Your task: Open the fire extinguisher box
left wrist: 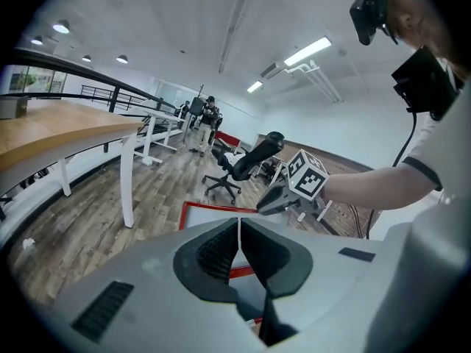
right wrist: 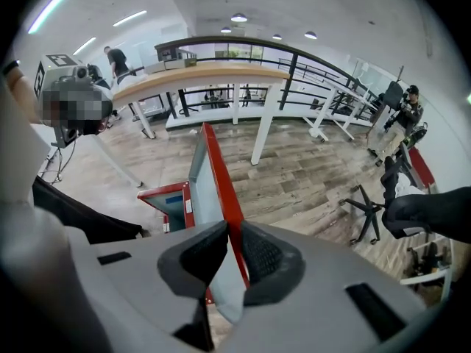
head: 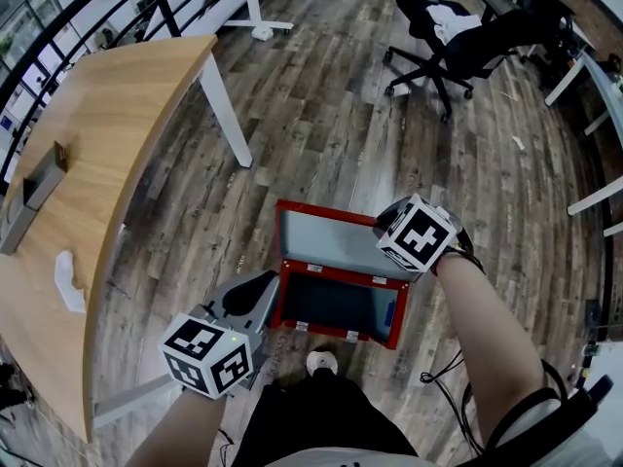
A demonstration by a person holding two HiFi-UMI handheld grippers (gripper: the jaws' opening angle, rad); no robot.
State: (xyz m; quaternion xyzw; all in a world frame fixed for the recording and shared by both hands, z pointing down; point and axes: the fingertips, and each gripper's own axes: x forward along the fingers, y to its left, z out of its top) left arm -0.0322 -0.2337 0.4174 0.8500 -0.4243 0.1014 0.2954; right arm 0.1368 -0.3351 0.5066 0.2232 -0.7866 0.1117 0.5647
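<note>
- Two grippers are near one red box, which sits on the wood floor just ahead of the person's shoe.
- The box is open. Its lid is raised from the far side, with the grey inner face turned toward the person. Small silver fittings show along the line where the lid meets the box.
- The right gripper is at the lid's upper right corner. In its own view the jaws of the right gripper are clamped on the red edge of the lid. One pad is on the grey inner face and the other on the outer side. The box shows below, past the lid.
- The left gripper is low at the box's left side, close to its left wall. Whether it touches the wall cannot be told.
- In the left gripper view the jaws of the left gripper are pressed together with nothing between them. Beyond them the lid stands with the right gripper on its top edge.
- The box interior is dark grey-blue, with a blue label on the right inner wall.
- A curved wooden worktop on white legs lies to the left, apart from the box. A white crumpled scrap rests near its edge.
- A black chair stands well beyond the box.
</note>
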